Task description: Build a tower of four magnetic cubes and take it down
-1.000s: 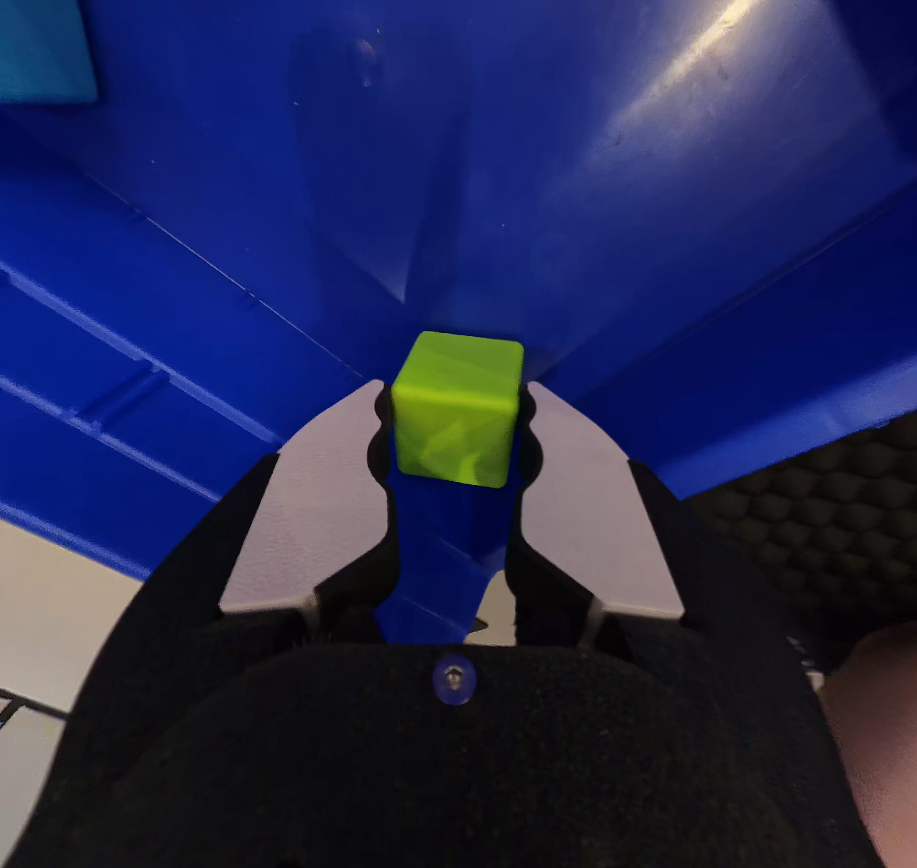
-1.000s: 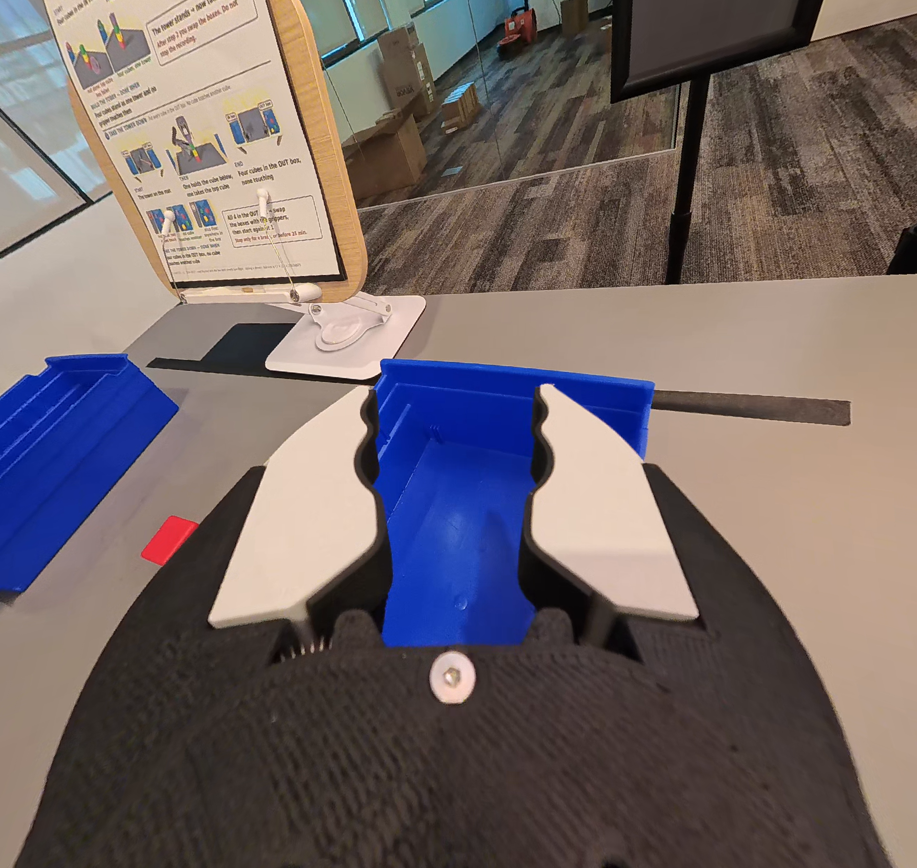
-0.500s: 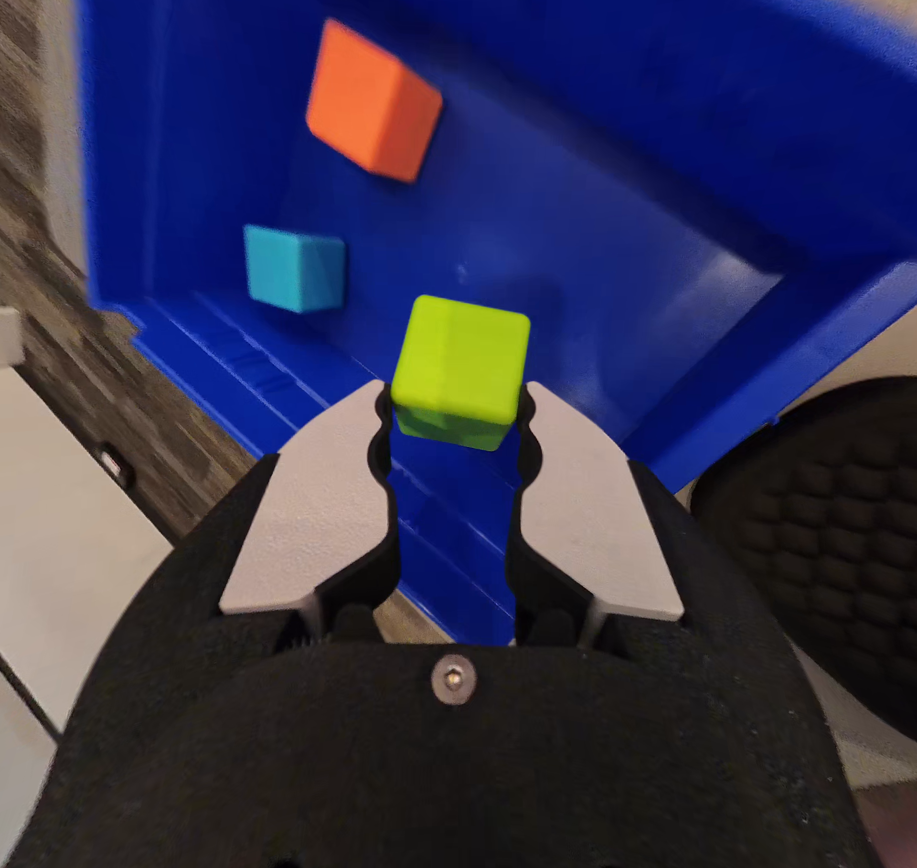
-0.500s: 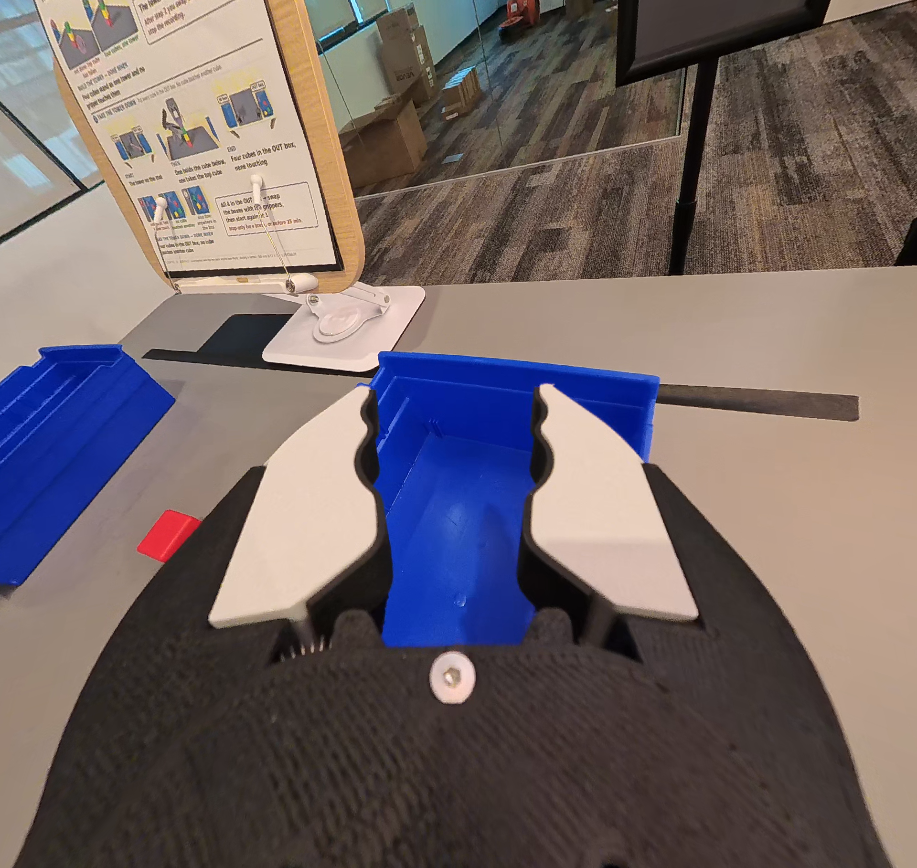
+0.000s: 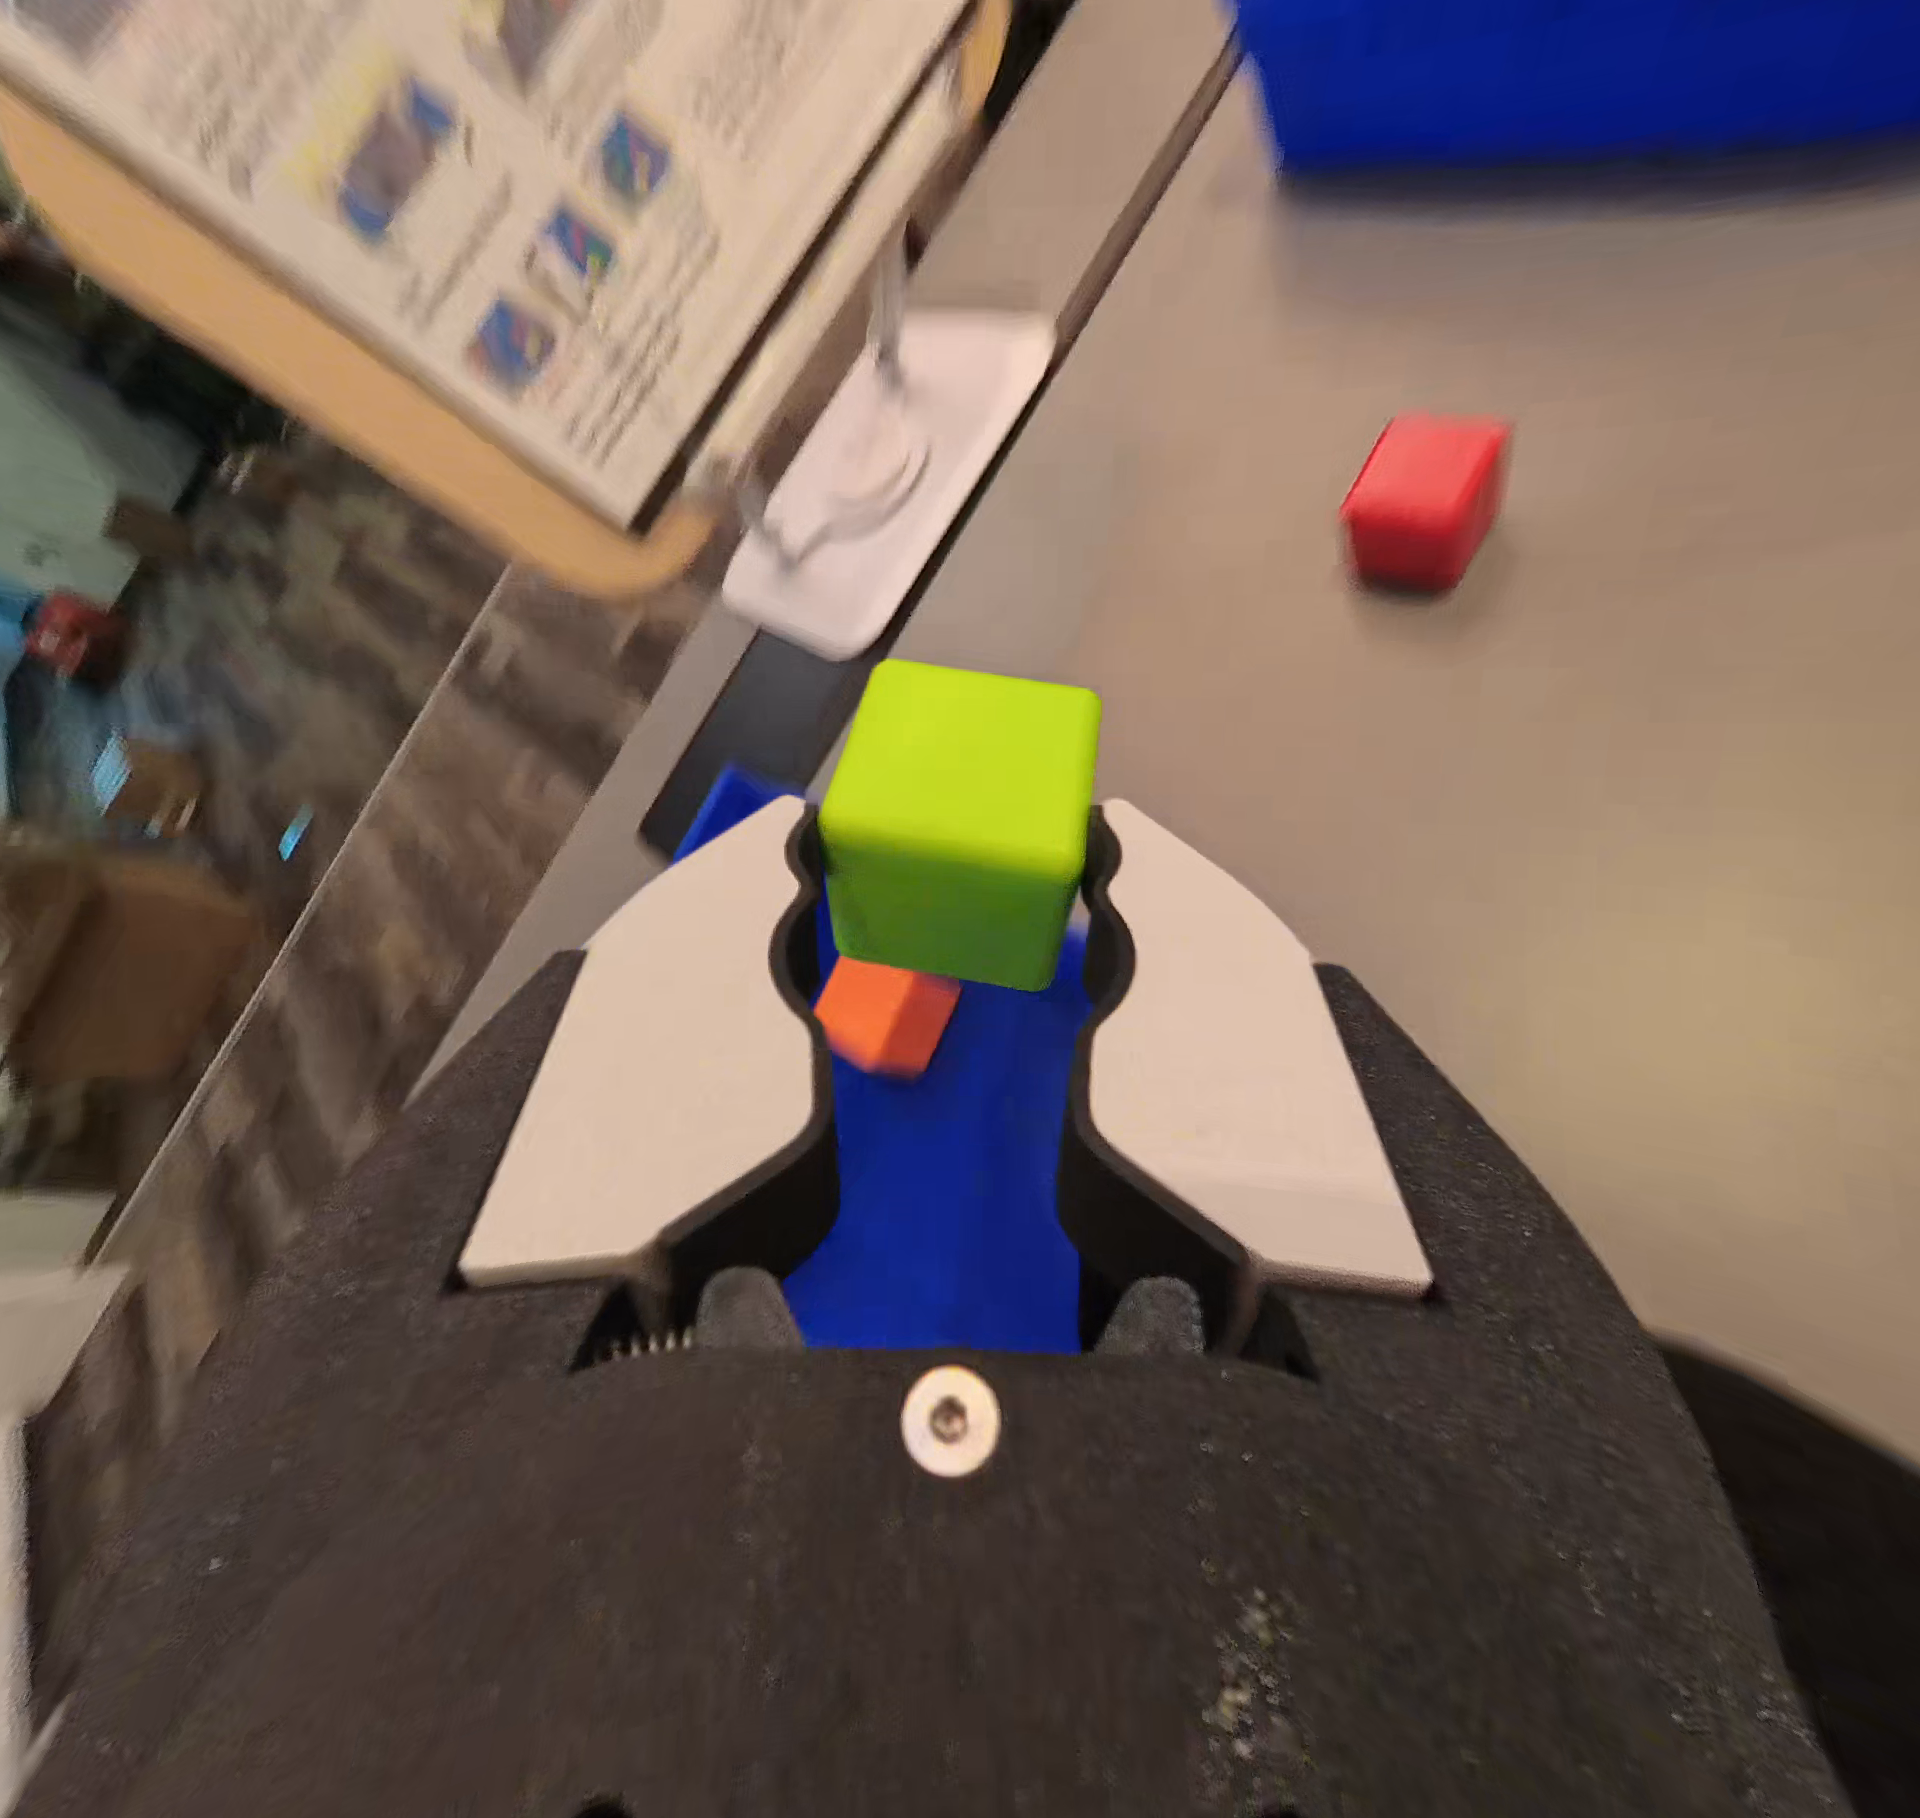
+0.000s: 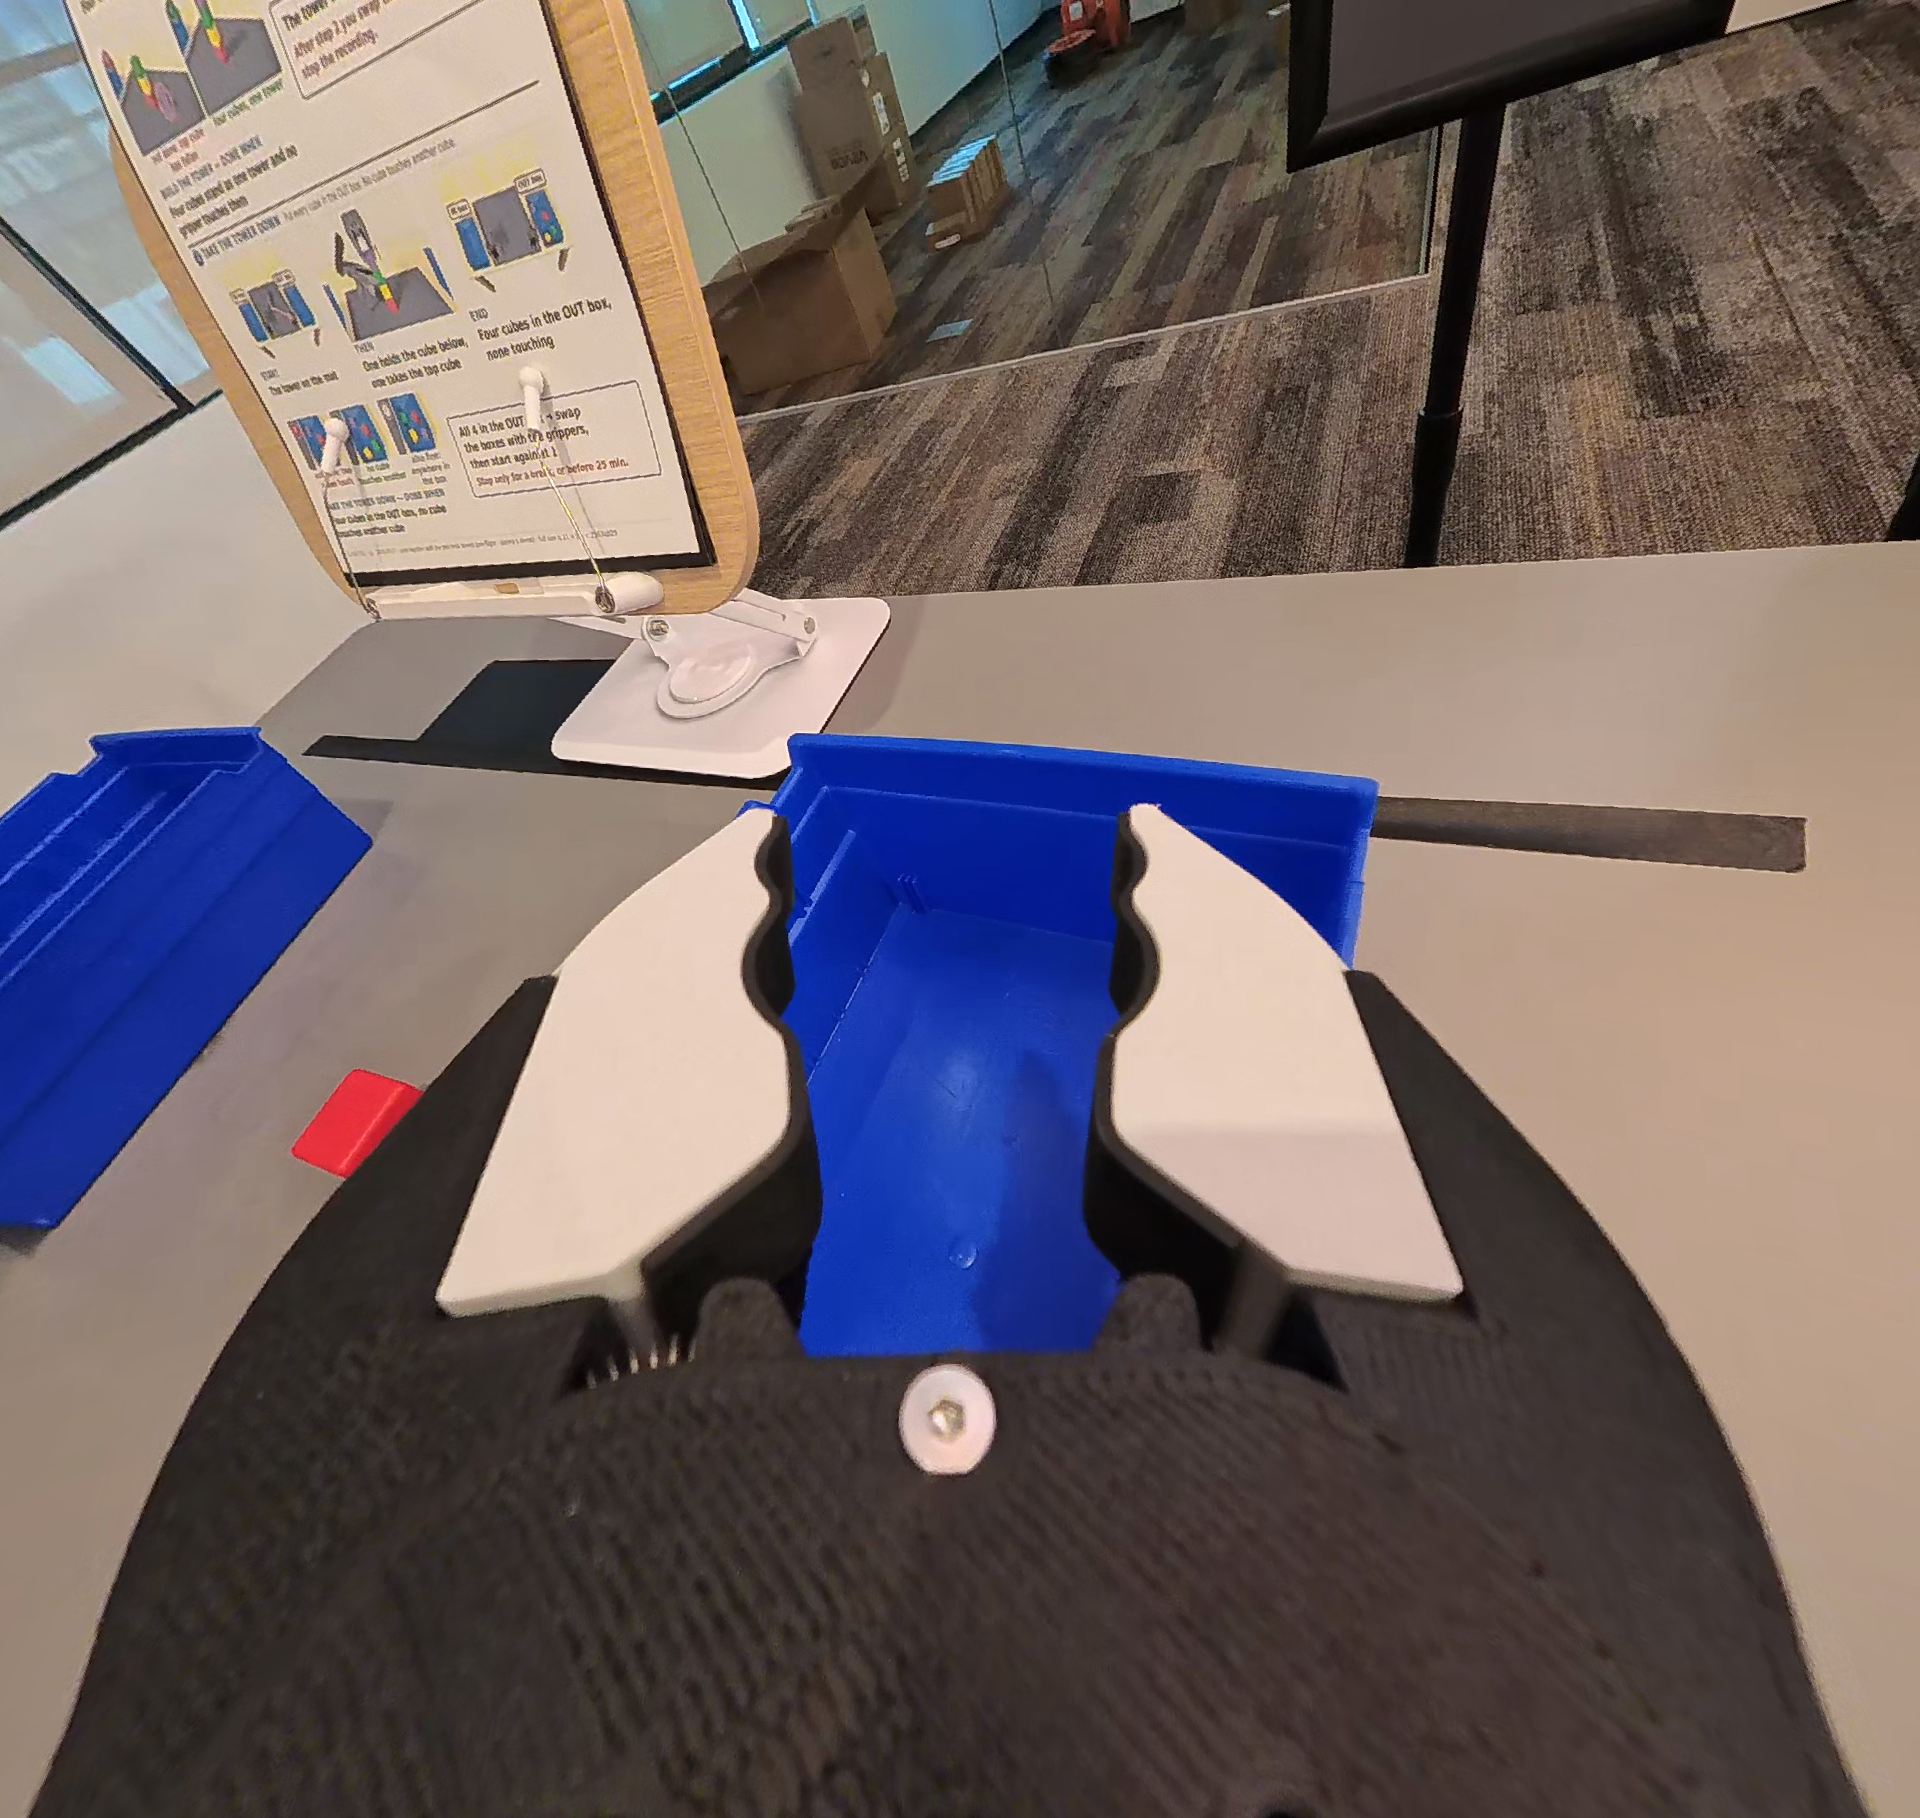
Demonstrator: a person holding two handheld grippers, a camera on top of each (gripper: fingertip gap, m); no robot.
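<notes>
My left gripper is shut on a lime green cube and holds it in the air above a blue box. An orange cube lies in that box below the green one. A red cube sits alone on the grey table; it also shows in the right wrist view. My right gripper is open and empty, hovering over a second blue box in which no cubes show. The left wrist view is motion-blurred.
An instruction board on a white stand stands at the table's far edge. The left blue box lies at the left. A black tape strip runs behind the right box. A black sign post stands on the floor beyond. The left gripper's tips are roughly 55 cm from the right gripper's.
My left gripper has lifted the green cube up out of the blue box and swung toward the table middle, bringing the red cube into view. My right gripper has barely moved.
</notes>
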